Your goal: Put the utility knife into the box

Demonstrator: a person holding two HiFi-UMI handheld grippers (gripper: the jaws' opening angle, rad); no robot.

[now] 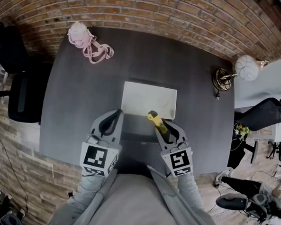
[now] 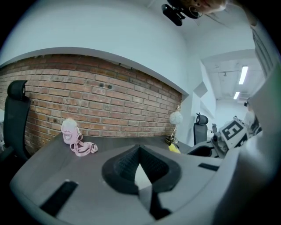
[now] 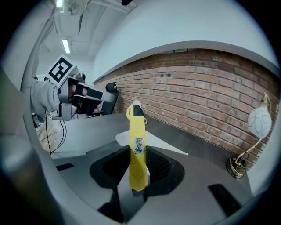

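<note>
- A person is standing at a dark grey table (image 1: 74, 105) set against a brick wall (image 1: 151, 10), looking steeply down on it.
- A shallow white box (image 1: 146, 98) is lying open near the table's centre.
- The right gripper (image 1: 167, 130) is gripping a yellow utility knife (image 1: 156, 121) by its lower end, with the jaws pressing tightly on both of its sides.
- From the head view, the knife is pointing toward 11 o'clock, and its tip is reaching the near edge of the box at about 5 o'clock; how high it is riding above the box cannot be told.
- In the right gripper view, the utility knife (image 3: 136, 145) is sticking straight out past the right gripper (image 3: 138, 165), with the white box (image 3: 169, 148) showing behind it.
- The left gripper (image 1: 115, 114) is hovering at the box's 7 o'clock corner, its jaws meeting at the tips and holding nothing.
- In the left gripper view, the left gripper (image 2: 139, 151) is aiming across the table toward the wall.
- A pink pouch with a strap (image 1: 88, 42) is lying at the table's 11 o'clock corner.
- A lamp with a white globe (image 1: 246, 67) is sitting at 2 o'clock.
- A black office chair (image 1: 18, 92) is standing off the table at 9 o'clock.
</note>
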